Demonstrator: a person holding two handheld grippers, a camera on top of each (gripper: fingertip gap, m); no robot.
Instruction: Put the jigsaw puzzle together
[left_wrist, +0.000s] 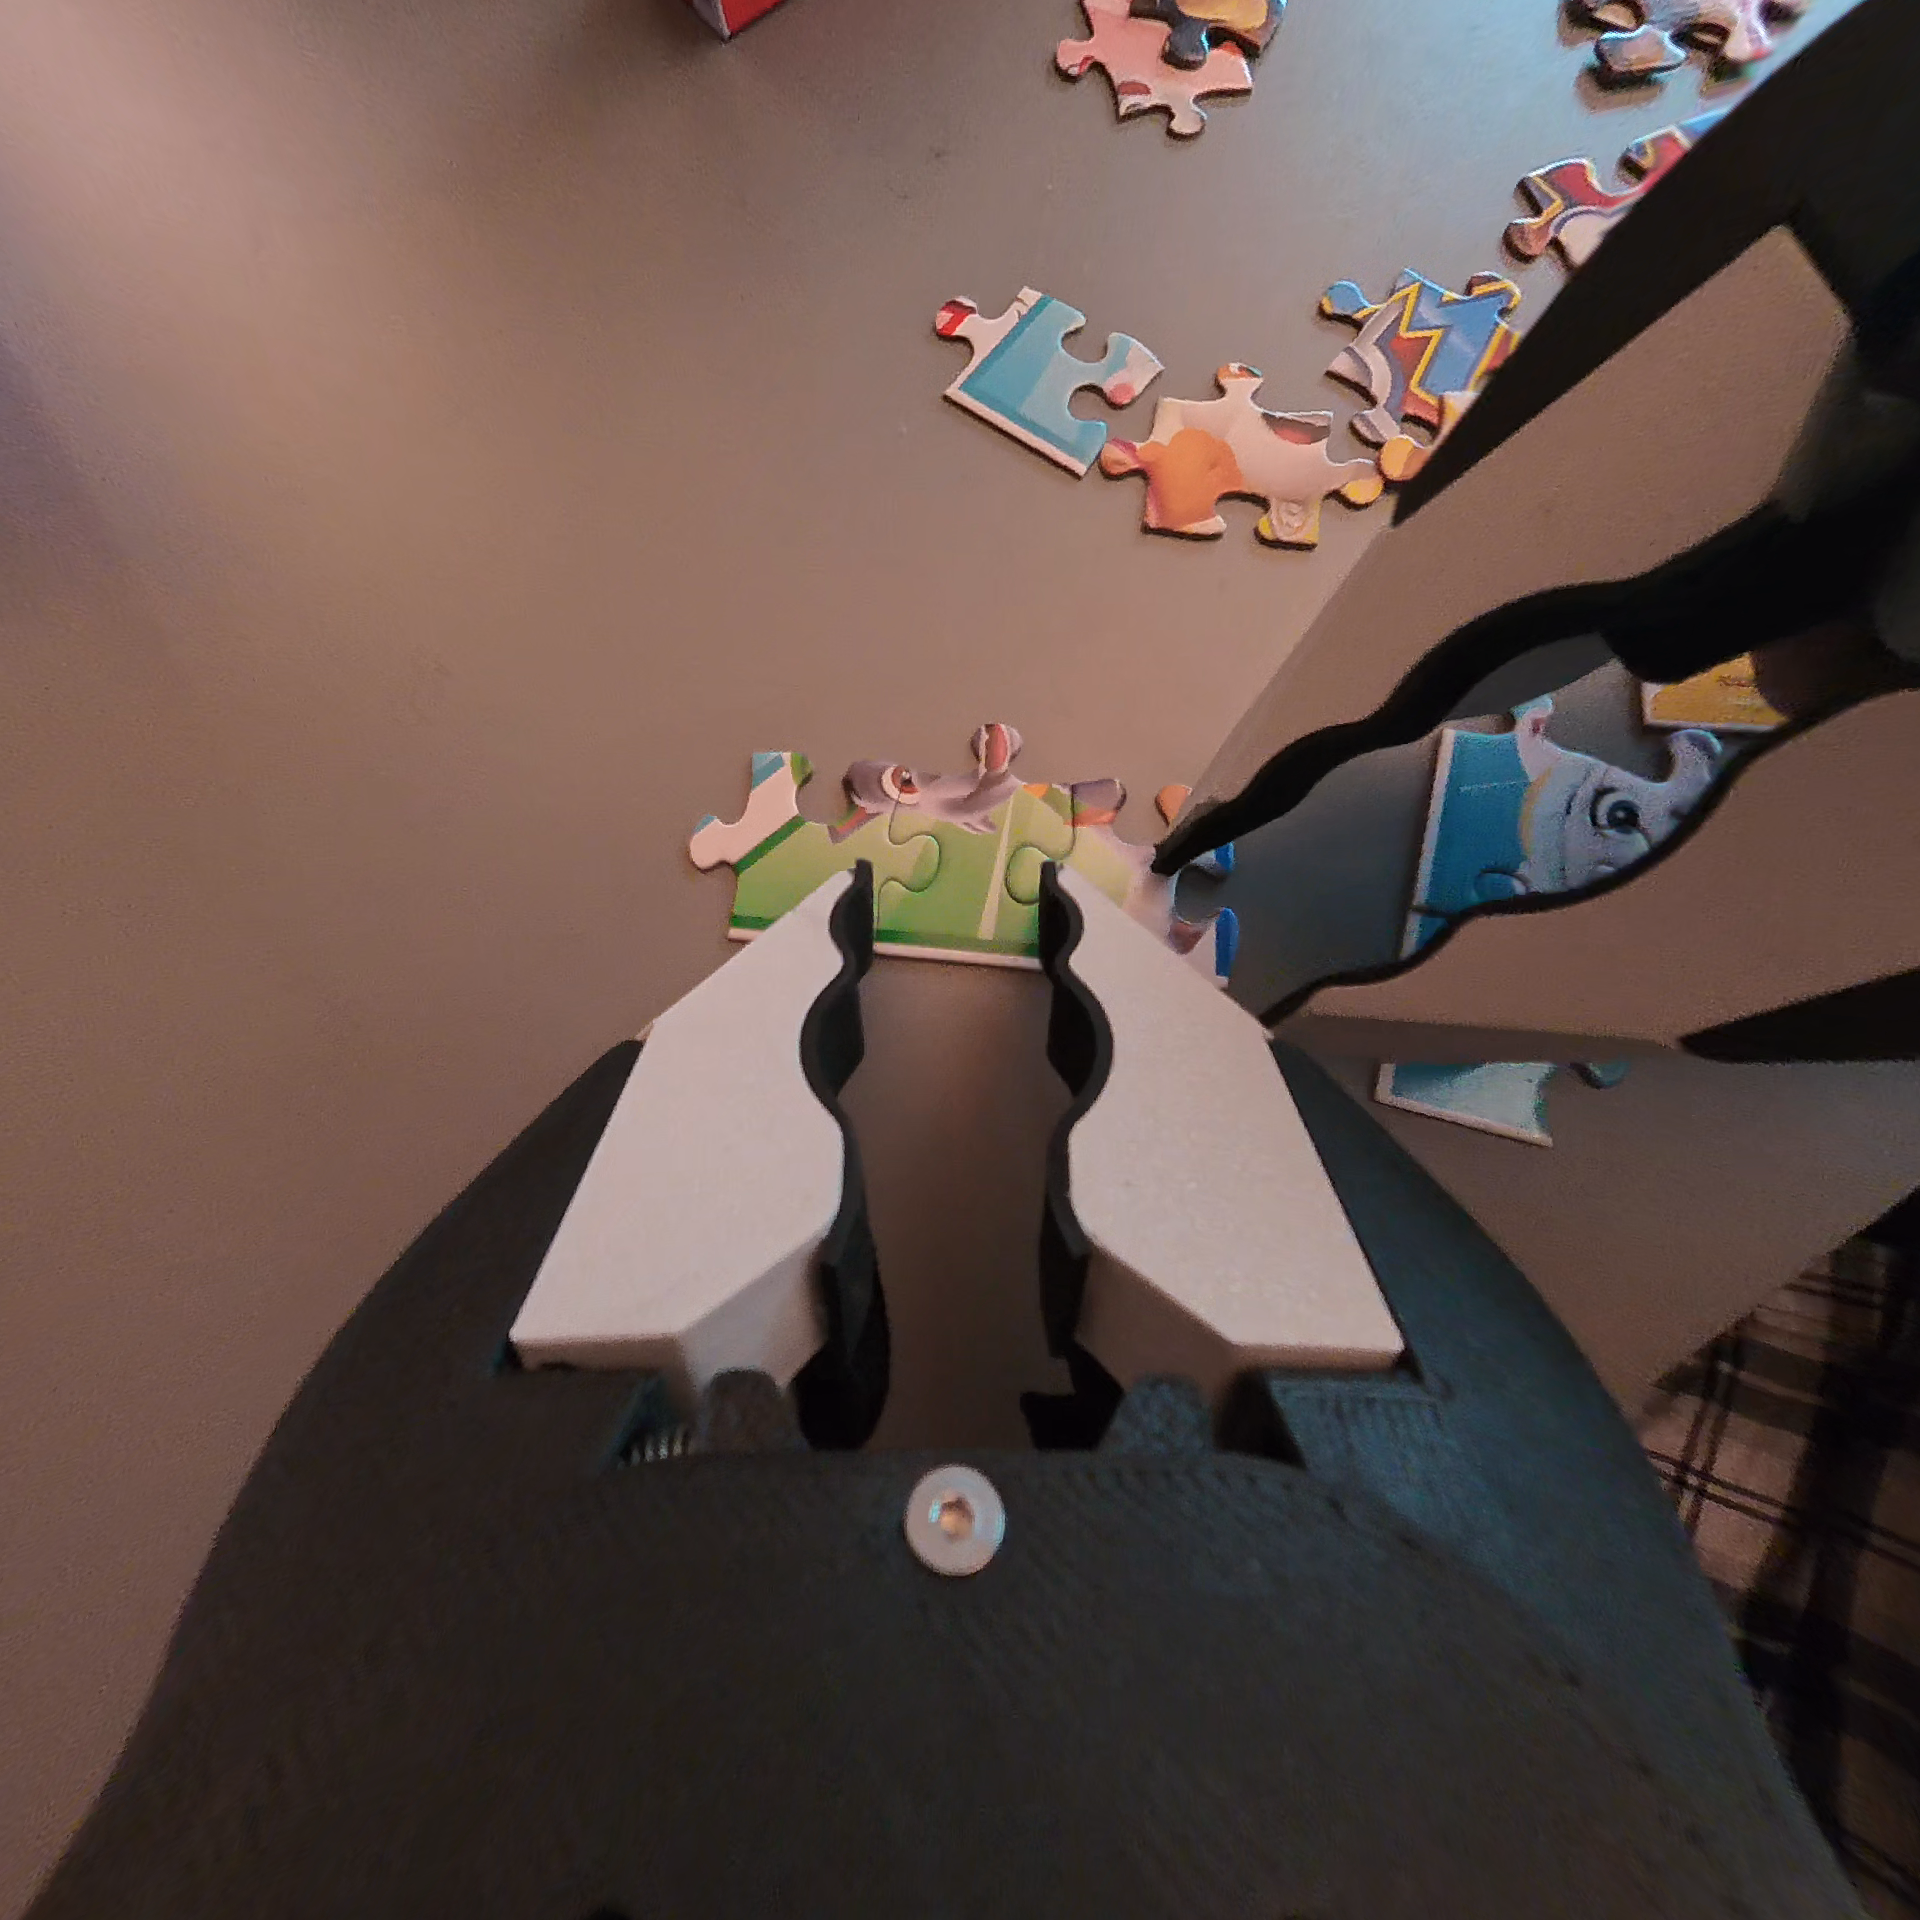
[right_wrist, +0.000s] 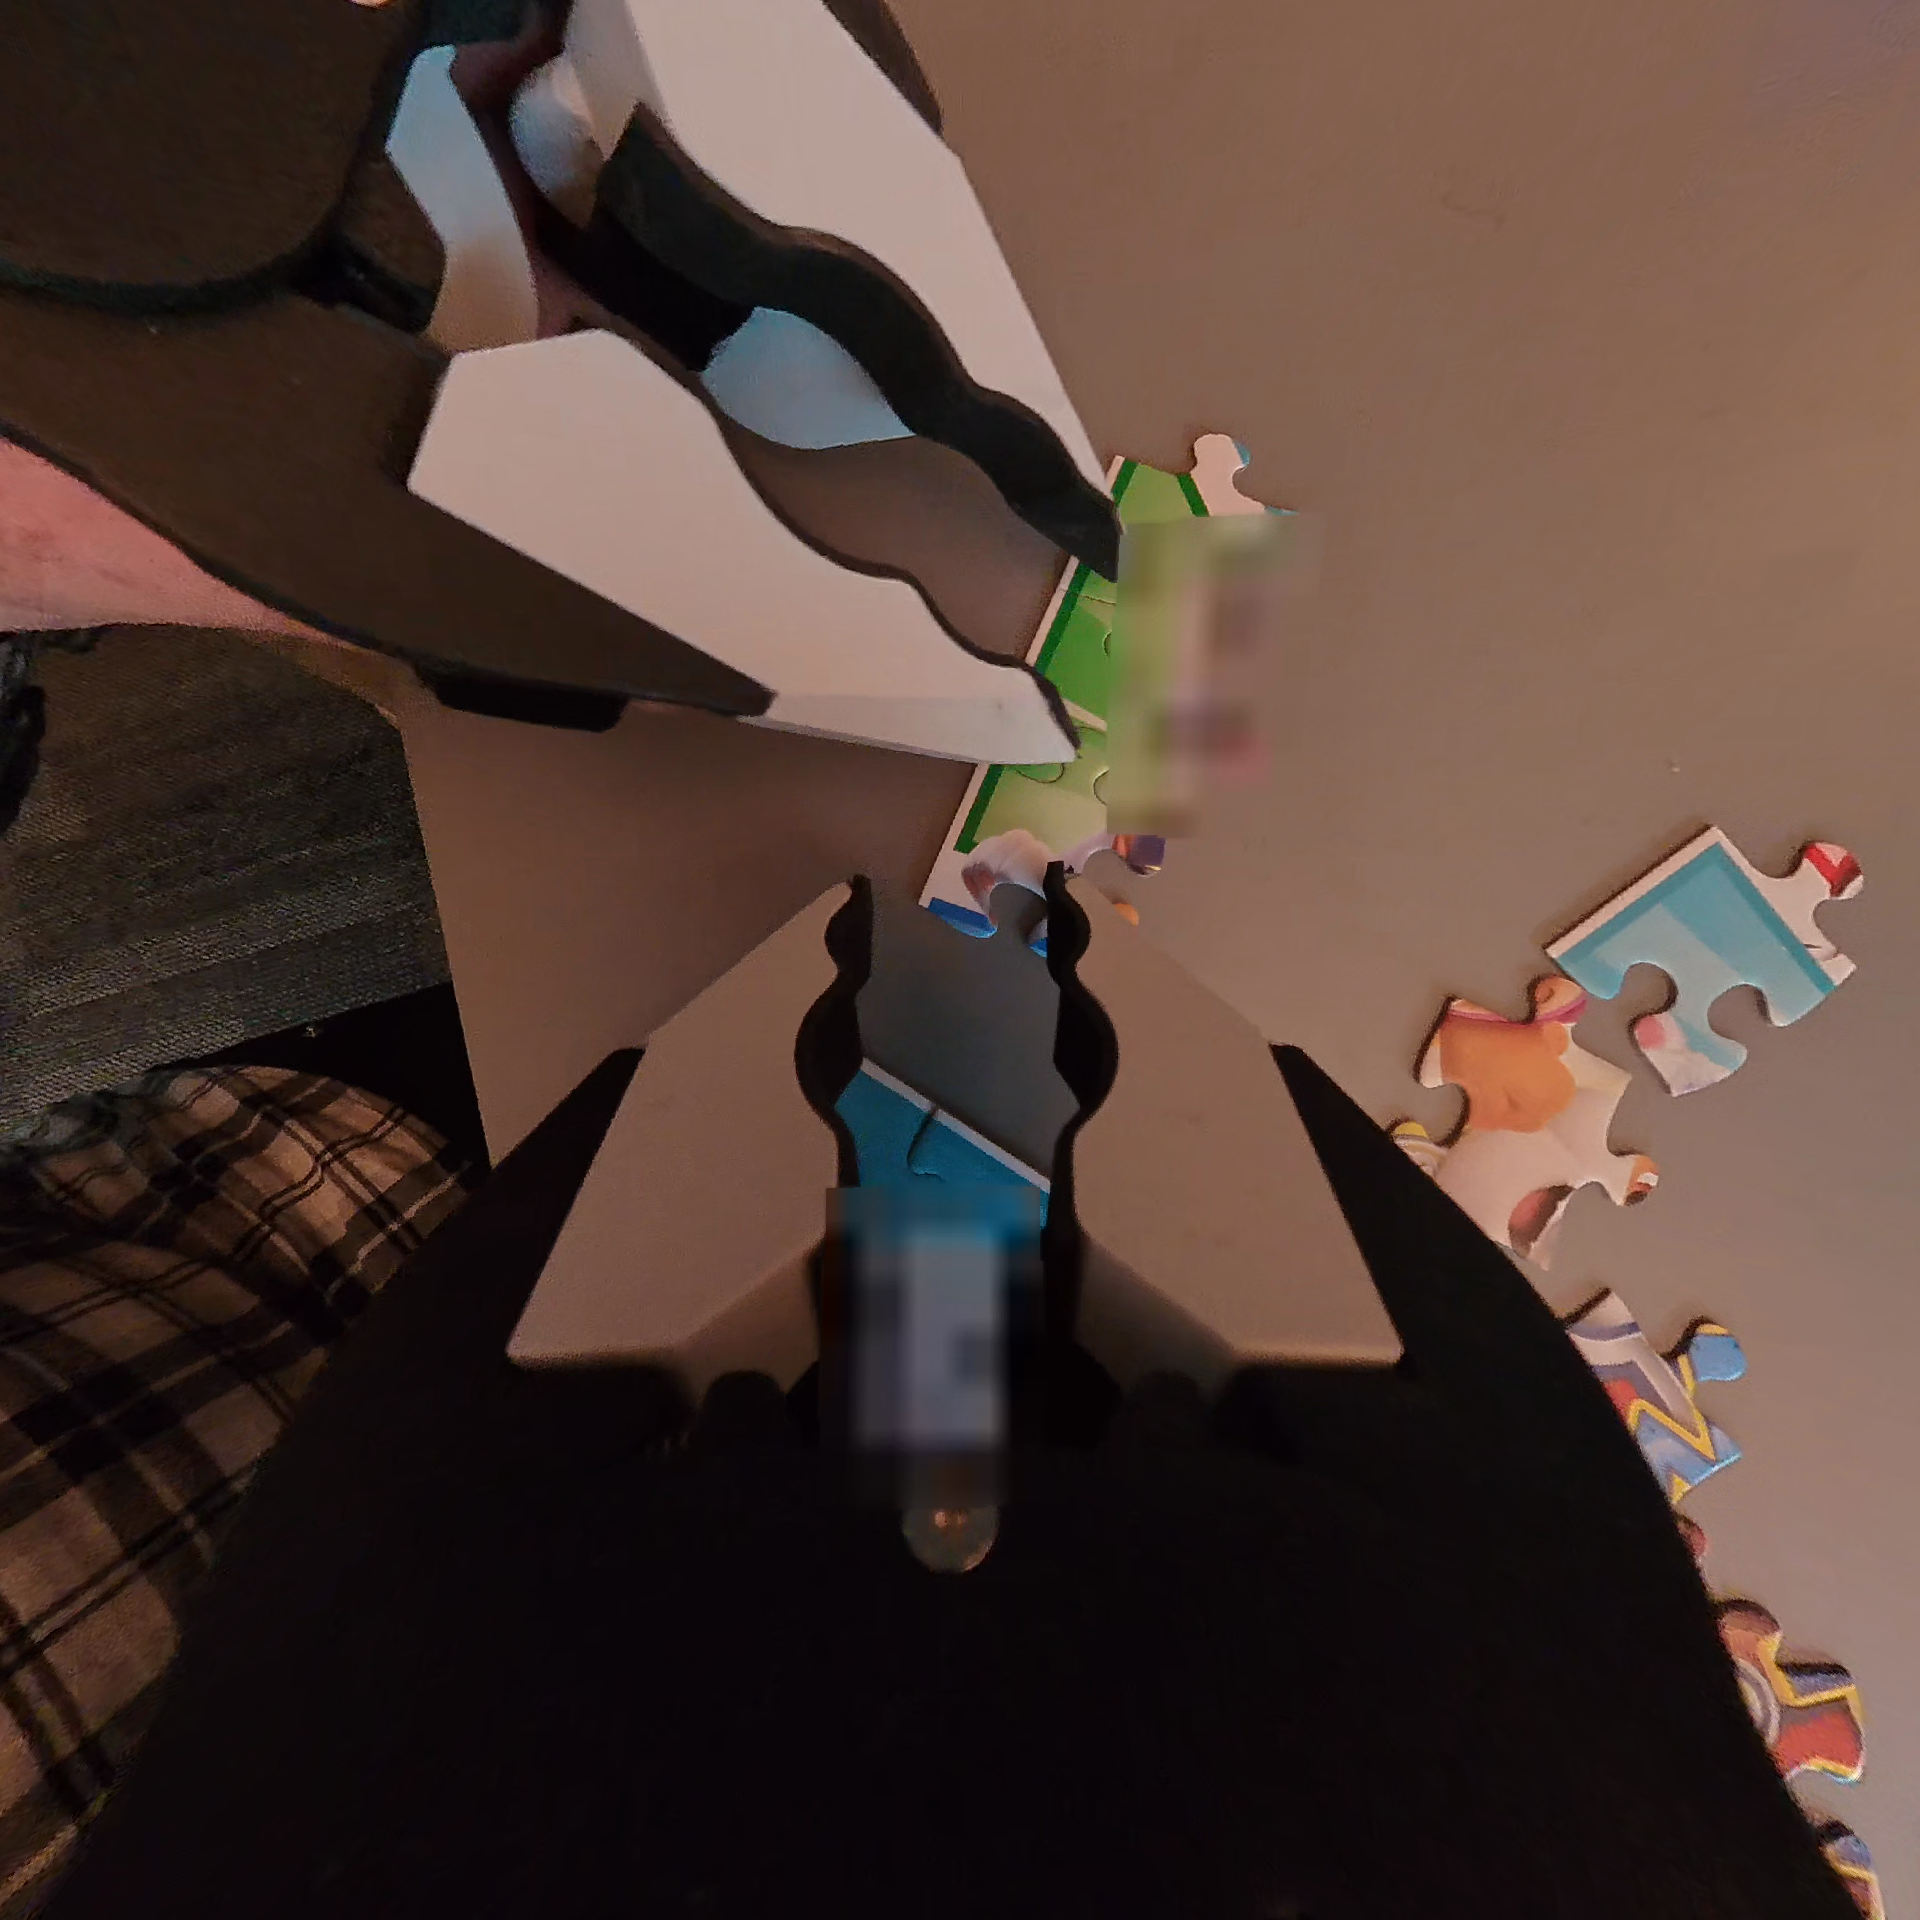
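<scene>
Surface: grey-brown tabletop (left_wrist: 416, 520), dim warm light; a plaid cloth (right_wrist: 156, 1351) shows off its near edge.

Left gripper (left_wrist: 954, 883): jaws parted to a middling gap with nothing between them. Both tips rest at the near, straight edge of the joined green strip (left_wrist: 935, 883).

Joined green strip: several pieces already locked together, flat on the table directly ahead of the left jaws. Its long axis runs left to right across the left wrist view, so it lies crosswise to the fingers, not along them.

Right gripper (right_wrist: 956, 883): jaws also parted, nothing visibly clamped. One tip touches down at the right end of the strip, where a white-and-blue piece (right_wrist: 1003, 883) sits; whether that piece is fully seated I cannot tell, since the fingers cover the seam.

Key relation: the right gripper is the nearer one to that end seam, while the left looks placed to brace the strip against sliding.

Blue section (left_wrist: 1538, 821): lies just right of the strip, partly behind the right gripper.

Loose pieces: a blue one (left_wrist: 1039, 379) and an orange one (left_wrist: 1226, 468), well beyond the strip, to the right.
</scene>
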